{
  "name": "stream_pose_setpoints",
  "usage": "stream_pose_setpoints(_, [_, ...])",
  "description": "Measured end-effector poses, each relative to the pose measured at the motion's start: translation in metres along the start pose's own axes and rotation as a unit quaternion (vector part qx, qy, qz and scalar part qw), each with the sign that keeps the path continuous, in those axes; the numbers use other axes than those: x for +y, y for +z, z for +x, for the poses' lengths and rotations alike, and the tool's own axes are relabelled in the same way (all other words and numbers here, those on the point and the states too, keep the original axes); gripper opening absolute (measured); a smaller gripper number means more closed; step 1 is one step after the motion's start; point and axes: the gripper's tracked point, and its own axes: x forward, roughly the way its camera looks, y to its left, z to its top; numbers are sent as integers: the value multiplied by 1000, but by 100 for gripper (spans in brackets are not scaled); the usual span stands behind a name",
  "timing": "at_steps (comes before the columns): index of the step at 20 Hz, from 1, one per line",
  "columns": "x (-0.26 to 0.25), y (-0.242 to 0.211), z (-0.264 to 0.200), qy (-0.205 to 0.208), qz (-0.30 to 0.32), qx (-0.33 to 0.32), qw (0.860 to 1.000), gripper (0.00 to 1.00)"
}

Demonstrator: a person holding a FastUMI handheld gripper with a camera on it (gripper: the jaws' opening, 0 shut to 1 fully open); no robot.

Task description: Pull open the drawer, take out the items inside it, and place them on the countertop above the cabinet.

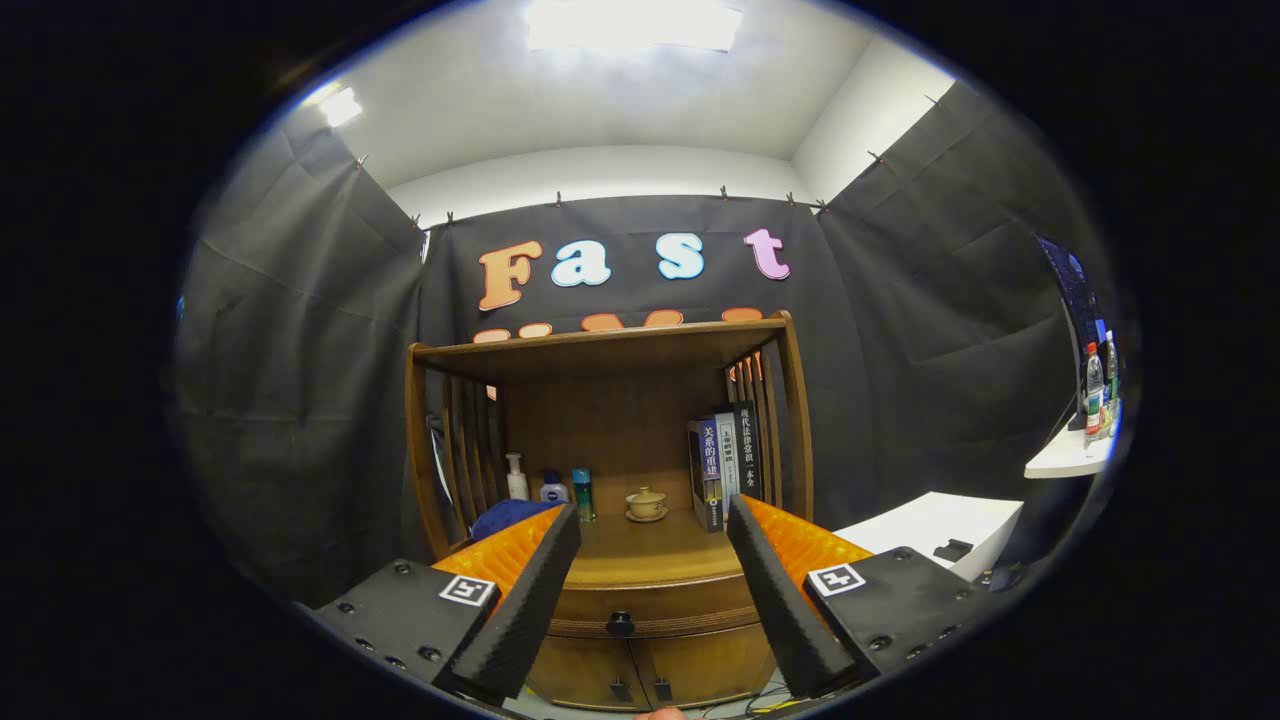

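A wooden cabinet stands ahead of me with its drawer [640, 605] closed; a round black knob [620, 624] sits at the drawer's front, between and below my fingertips. The countertop [650, 555] above the drawer is bare wood in its near part. My gripper [655, 520] is open, its two black foam-faced fingers [535, 590] spread wide with nothing between them, held some way in front of the cabinet. The drawer's contents are hidden.
On the countertop's back stand a white pump bottle [516, 477], a small blue-capped bottle [553, 488], a teal bottle [583, 494], a lidded tea cup on a saucer [646, 503] and upright books [722, 462]. A blue cloth [505, 518] lies left. Two lower doors [640, 670] sit under the drawer. A white table [930, 525] stands to the right.
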Motion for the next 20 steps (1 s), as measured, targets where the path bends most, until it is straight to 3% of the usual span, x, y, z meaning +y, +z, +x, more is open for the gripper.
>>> stream_pose_setpoints(20, [27,-23,67,6,2,-4,1000,98])
